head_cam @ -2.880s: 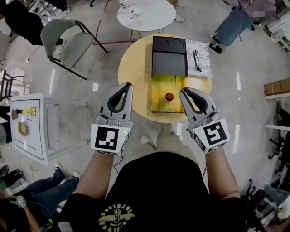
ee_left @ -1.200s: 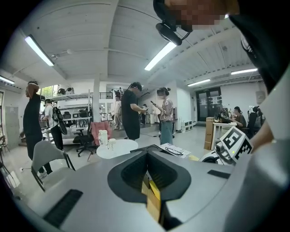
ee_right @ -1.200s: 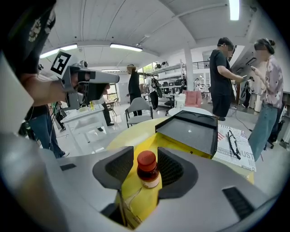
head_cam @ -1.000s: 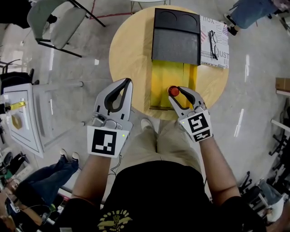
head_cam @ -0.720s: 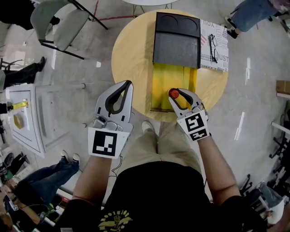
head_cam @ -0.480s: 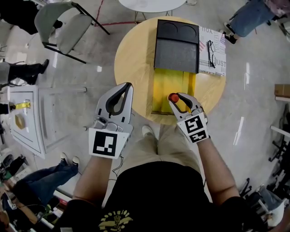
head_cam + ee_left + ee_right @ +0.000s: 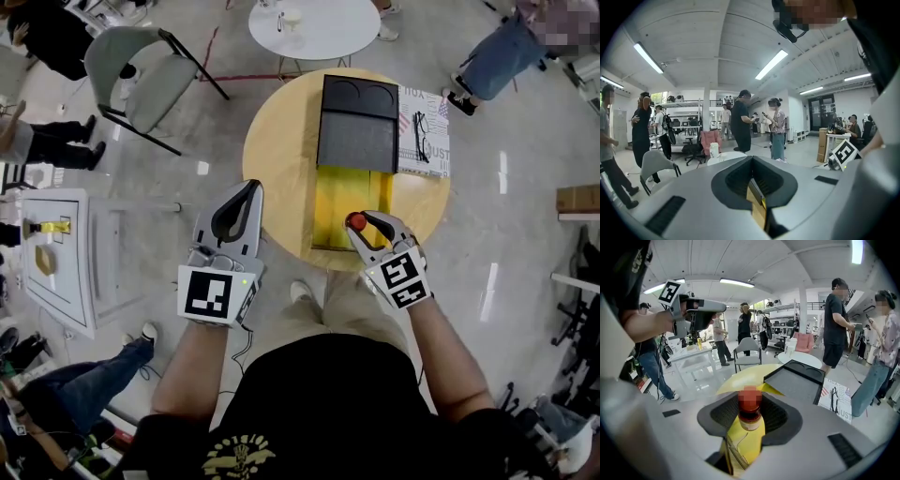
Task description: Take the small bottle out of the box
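Table [image 7: 272,159]: round, with open box [image 7: 330,202] just ahead of right hand-held gripper [image 7: 364,225].
Bottle [image 7: 749,427]: between right jaws, clamped at its body, red cap up.
Left hand-held gripper [image 7: 251,187]: closed, empty.
Progress: grasp likely made; lifting clear of box remains.

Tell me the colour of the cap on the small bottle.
Red. The cap of the small bottle shows best in the right gripper view.

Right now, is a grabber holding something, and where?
The right gripper grips the small bottle by its upper part, just below the red cap. The left gripper holds nothing.
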A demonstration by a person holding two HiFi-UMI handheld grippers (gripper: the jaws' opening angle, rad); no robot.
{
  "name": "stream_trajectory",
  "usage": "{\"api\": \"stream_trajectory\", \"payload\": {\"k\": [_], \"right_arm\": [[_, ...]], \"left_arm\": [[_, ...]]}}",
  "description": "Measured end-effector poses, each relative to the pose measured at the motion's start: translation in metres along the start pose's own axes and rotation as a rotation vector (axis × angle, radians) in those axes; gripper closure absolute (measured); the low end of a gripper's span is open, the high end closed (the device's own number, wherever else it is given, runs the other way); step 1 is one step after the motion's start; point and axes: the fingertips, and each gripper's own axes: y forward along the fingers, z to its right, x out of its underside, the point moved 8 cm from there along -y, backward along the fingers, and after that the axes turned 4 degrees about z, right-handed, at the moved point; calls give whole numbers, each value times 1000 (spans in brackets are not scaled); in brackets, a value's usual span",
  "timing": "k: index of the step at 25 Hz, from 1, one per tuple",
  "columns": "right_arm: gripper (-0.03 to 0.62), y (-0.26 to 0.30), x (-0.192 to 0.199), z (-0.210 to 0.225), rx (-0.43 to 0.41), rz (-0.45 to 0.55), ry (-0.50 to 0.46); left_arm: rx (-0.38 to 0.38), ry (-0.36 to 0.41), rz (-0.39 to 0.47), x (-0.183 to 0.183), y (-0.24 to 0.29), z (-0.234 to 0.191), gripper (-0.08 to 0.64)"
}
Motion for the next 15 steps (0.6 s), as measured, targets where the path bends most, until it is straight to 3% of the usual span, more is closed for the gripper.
{"api": "stream_trajectory", "payload": {"k": [15], "right_arm": [[440, -34, -55, 7, 11, 32, 1]], "left_arm": [[-24, 13, 13, -36, -18, -18, 545]]}}
